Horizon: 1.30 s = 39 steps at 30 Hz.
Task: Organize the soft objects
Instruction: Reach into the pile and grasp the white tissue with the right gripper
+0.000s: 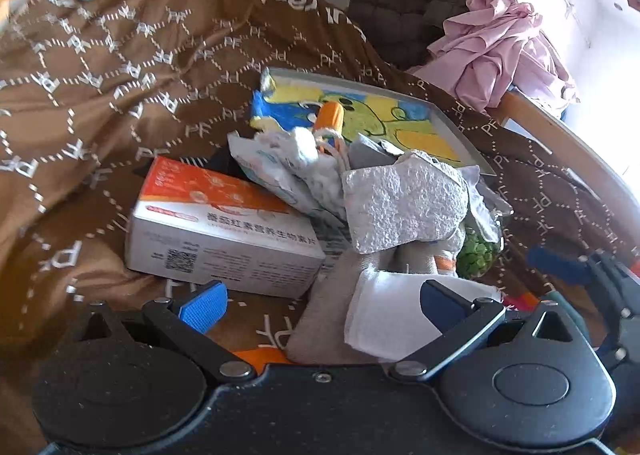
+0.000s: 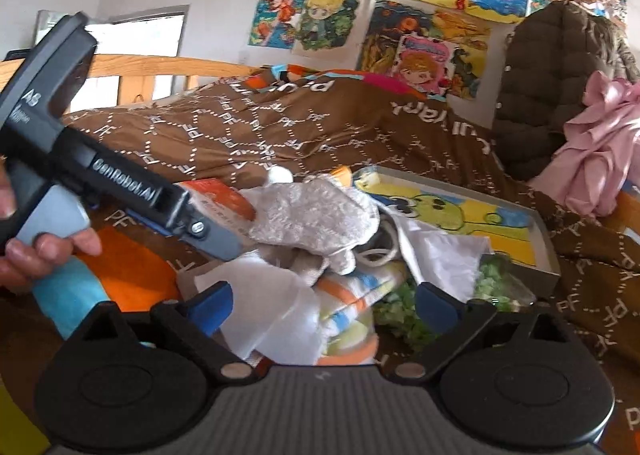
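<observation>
L gripper (image 1: 322,305) is wide open, nothing betw. its 2 blue pads; the right-hand pad sits over a folded white cloth (image 1: 384,315), touching or just above it, can't tell which. R gripper (image 2: 323,305) is also spread wide, empty, hovering low over the same white cloth (image 2: 276,295) and a striped towel (image 2: 352,295).

Key relation: the soft pile lies straight ahead of both tools, on the brown quilt (image 1: 120,75). Nearest is the white cloth, lying partly inside the L jaws' span. Just beyond and higher, a crinkly grey-white cloth (image 1: 404,207) with long axis running left-right across the L tool's line. From the R view, the L tool's fingers reach right up to that grey cloth (image 2: 316,215), so L looks the nearer one for it.

Around the pile: an orange-white box (image 1: 216,231) to the left, a bag of green bits (image 1: 478,255) to the right, a picture tray (image 1: 460,123) behind.
</observation>
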Each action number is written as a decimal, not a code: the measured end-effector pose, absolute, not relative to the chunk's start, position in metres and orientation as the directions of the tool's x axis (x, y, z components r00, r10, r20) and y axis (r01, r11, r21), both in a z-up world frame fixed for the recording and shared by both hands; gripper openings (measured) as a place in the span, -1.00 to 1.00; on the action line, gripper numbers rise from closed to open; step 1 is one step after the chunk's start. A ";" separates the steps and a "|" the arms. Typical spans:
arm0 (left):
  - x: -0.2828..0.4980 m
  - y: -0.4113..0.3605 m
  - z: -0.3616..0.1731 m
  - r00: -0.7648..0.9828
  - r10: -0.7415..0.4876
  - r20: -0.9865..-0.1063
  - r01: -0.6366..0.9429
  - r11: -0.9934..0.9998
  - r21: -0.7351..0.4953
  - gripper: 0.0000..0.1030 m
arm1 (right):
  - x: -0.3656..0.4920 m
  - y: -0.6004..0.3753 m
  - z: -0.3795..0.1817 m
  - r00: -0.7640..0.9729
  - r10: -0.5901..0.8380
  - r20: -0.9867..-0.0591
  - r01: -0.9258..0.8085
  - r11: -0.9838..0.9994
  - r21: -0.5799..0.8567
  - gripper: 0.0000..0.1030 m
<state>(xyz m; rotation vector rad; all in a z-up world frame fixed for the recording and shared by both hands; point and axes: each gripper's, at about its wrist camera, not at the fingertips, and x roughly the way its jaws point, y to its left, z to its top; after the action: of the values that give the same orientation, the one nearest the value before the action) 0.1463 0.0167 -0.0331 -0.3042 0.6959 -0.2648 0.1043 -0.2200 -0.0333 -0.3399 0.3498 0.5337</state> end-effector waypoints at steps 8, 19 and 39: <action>0.159 0.016 -0.043 0.693 -0.430 -0.578 0.150 0.871 -0.468 0.99 | 0.112 -0.212 -0.047 0.774 0.446 -0.450 -0.581 0.783 -0.223 0.57; 0.164 0.025 -0.051 0.664 -0.506 -0.551 0.093 0.787 -0.610 0.93 | 0.100 -0.191 -0.059 0.765 0.437 -0.473 -0.615 0.713 -0.337 -0.33; 0.158 -0.012 -0.059 0.649 -0.406 -0.643 0.116 0.889 -0.443 0.27 | 0.111 -0.222 -0.040 0.819 0.339 -0.463 -0.504 0.810 -0.299 -0.79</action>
<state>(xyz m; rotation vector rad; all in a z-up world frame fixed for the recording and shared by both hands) 0.1575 -0.0122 -0.0588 -0.3835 0.8145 -0.3050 0.1109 -0.2223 -0.0402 -0.4279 0.4052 0.4640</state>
